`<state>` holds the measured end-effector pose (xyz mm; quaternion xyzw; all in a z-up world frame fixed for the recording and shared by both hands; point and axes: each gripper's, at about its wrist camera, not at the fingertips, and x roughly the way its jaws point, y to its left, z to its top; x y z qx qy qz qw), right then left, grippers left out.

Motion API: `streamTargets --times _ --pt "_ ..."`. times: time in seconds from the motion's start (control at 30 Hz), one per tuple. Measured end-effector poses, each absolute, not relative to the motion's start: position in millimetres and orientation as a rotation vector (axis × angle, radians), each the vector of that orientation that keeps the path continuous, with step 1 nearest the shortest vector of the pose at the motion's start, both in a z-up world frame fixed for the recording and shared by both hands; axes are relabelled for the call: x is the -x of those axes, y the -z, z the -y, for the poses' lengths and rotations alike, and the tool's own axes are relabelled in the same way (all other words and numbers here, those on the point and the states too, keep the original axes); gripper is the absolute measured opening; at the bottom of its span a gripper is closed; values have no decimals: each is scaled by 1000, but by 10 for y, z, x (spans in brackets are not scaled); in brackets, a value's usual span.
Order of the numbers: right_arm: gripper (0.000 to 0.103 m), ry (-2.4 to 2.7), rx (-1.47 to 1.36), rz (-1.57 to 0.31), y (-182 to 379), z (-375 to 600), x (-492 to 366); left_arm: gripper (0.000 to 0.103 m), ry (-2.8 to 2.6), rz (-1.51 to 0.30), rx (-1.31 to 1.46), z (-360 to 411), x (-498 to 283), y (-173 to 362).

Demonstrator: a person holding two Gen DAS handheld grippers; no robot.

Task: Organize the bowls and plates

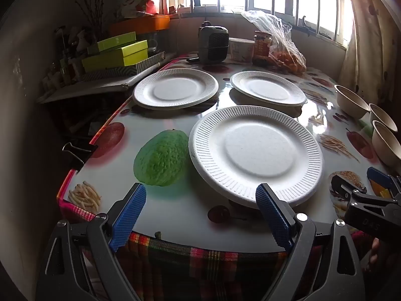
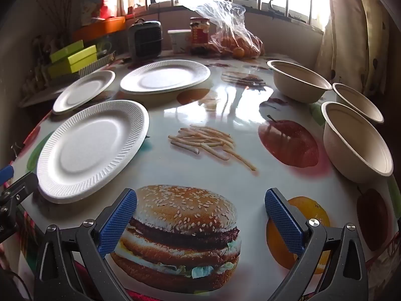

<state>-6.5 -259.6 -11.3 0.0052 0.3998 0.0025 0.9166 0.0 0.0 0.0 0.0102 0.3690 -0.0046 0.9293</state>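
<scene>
Left wrist view: "04S" on right tool [image 1: 351, 185].

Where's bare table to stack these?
Free: the middle strip between the near white paper plate and the three beige paper bowls, over printed fries. Crowded: far edge with the clear plastic bag of oranges.

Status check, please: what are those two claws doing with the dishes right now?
Left gripper, right gripper: open, empty. Three plates, three bowls unstacked. Nothing blocking.
</scene>
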Motion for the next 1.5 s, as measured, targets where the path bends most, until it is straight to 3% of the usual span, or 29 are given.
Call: streamTargets --times 1.5 --pt "103 -80 19 -722 -260 2412 77 90 4 -781 5 24 -145 -112"
